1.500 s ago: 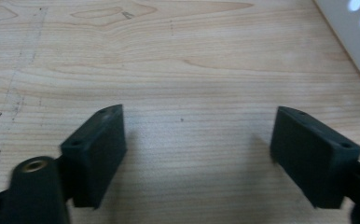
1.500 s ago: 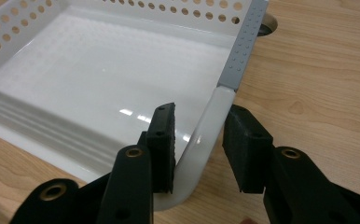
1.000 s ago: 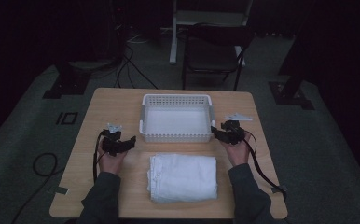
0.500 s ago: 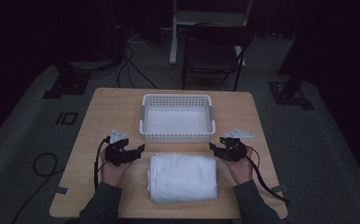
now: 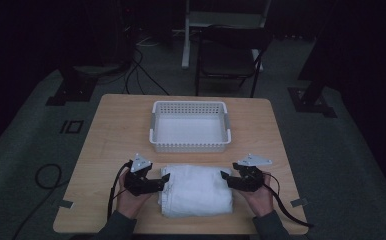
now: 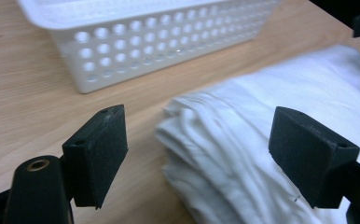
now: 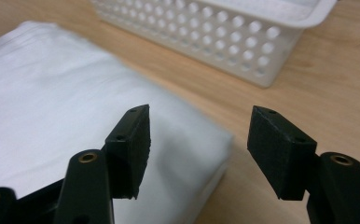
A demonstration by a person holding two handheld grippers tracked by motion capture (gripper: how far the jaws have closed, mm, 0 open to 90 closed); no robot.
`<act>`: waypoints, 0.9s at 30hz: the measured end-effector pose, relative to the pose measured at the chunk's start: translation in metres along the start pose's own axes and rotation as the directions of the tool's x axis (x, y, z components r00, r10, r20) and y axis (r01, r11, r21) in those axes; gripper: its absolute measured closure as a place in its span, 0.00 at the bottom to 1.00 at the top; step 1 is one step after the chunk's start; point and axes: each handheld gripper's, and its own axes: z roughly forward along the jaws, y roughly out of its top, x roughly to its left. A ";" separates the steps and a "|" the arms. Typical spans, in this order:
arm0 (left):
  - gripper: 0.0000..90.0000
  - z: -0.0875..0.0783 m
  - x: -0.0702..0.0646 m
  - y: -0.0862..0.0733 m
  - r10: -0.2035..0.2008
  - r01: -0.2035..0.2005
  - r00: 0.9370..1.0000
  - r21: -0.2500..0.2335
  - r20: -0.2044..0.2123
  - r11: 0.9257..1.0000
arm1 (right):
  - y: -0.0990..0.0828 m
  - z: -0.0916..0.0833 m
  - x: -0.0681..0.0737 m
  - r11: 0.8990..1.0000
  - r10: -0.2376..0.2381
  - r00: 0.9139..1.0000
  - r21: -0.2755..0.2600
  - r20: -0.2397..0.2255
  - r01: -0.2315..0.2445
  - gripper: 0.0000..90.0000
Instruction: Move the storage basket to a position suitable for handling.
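Since a second ago both grippers left the basket point(image 5: 189, 126) for the folded towel point(image 5: 196, 190); left gripper point(image 5: 165, 178) and right gripper point(image 5: 225, 176) flank it, jaws just opening, spread, nothing pinched. We judge grasping comes next.

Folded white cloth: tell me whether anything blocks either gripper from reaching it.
Nothing visible does. The left gripper sits at the left edge of the folded white cloth and the right gripper at its right edge, both with jaws open and just opening wider, aimed at the fabric. Only bare table lies between.
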 end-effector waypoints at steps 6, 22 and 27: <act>0.22 0.005 -0.009 -0.012 0.012 -0.013 1.000 0.058 0.014 0.998 | -0.023 -0.002 0.005 0.998 0.030 0.998 0.057 -0.048 -0.027 0.40; 0.38 0.033 0.009 -0.025 -0.059 0.048 0.995 0.133 0.081 0.990 | -0.030 0.028 0.004 0.987 0.092 0.986 0.145 -0.141 -0.072 0.59; 0.40 0.037 0.020 -0.017 -0.057 0.052 0.998 0.124 0.037 0.991 | -0.019 0.040 0.006 0.988 0.070 0.989 0.143 -0.129 -0.051 0.59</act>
